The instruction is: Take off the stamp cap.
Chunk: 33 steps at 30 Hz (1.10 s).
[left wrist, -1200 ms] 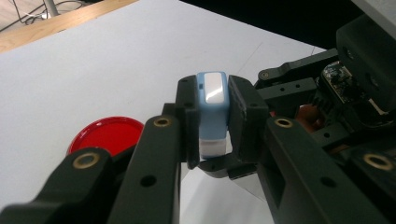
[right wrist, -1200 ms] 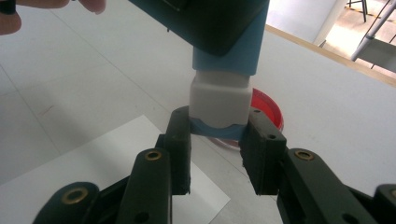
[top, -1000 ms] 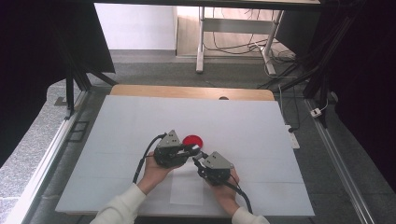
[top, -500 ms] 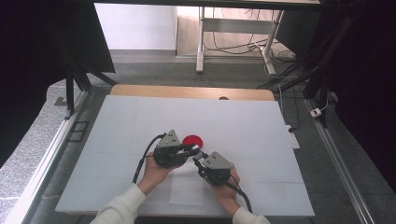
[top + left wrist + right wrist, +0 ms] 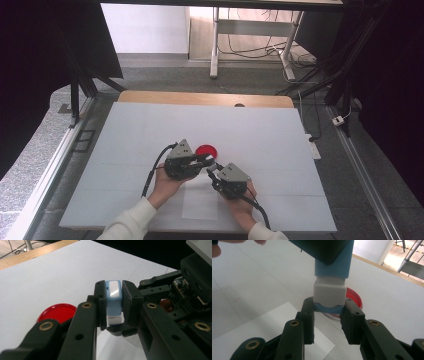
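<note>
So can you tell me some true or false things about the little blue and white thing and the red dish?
1. Both grippers grip the small blue and white plastic block. True.
2. The round red plastic dish sits on top of the block. False: it lies on the white table beyond the grippers.
3. The left gripper clamps the block's blue part. True.
4. The right gripper is wide open and holding nothing. False: its fingers squeeze the block's lower end.
5. The block lies flat on the table. False: it is held above it.
</note>
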### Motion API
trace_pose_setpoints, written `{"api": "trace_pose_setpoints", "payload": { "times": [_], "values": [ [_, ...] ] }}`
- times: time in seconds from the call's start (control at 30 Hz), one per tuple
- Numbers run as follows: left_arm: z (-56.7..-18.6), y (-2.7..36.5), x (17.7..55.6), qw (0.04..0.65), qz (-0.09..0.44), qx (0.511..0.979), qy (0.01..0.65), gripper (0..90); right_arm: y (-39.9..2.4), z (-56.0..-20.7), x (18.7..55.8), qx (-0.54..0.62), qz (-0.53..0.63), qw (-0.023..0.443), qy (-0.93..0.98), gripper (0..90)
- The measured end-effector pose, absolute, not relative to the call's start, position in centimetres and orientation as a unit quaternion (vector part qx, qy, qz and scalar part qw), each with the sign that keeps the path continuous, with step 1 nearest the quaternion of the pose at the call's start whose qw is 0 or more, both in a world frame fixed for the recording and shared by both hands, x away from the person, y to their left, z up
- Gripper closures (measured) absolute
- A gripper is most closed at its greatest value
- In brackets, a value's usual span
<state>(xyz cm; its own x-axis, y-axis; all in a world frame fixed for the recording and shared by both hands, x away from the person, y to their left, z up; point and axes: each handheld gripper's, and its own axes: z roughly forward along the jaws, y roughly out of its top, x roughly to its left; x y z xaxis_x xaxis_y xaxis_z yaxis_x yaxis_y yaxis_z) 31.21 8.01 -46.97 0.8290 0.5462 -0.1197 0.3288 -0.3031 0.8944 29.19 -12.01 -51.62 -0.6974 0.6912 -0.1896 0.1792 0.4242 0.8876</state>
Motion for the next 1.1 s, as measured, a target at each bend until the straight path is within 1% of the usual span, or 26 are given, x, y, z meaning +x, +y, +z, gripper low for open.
{"api": "trace_pose_setpoints", "payload": {
  "times": [0.1, 0.33, 0.57, 0.7, 0.87, 0.93, 1.0, 1.1],
  "values": [
    [-46.98, 8.08, 31.28, 0.526, 0.098, 0.799, 0.276, 74.8, -12.08, -51.5, 29.29, 0.258, 0.451, 0.287, 0.805, 65.3],
    [-46.89, 8.26, 31.27, 0.528, 0.1, 0.796, 0.278, 74.7, -12.1, -51.59, 29.31, 0.272, 0.458, 0.269, 0.802, 65.3],
    [-47.19, 7.99, 31.21, 0.527, 0.097, 0.797, 0.277, 75.6, -12.02, -51.81, 29.3, 0.277, 0.455, 0.266, 0.803, 65.2],
    [-47.32, 7.89, 31.45, 0.519, 0.088, 0.805, 0.274, 75.5, -11.99, -51.99, 29.33, 0.273, 0.443, 0.272, 0.809, 65.3],
    [-47.54, 7.82, 31.78, 0.519, 0.06, 0.806, 0.278, 72.8, -11.88, -52.09, 29.24, 0.266, 0.441, 0.279, 0.811, 65.3],
    [-47.69, 7.62, 31.79, 0.516, 0.063, 0.808, 0.278, 72.3, -11.81, -51.92, 29.1, 0.258, 0.443, 0.286, 0.81, 65.3],
    [-47.67, 7.58, 31.74, 0.513, 0.071, 0.808, 0.281, 74.0, -11.8, -51.88, 29.08, 0.259, 0.442, 0.285, 0.81, 65.3],
    [-47.69, 7.72, 31.81, 0.513, 0.069, 0.808, 0.282, 75.1, -11.83, -51.89, 29.1, 0.259, 0.441, 0.285, 0.811, 65.3]
  ]
}}
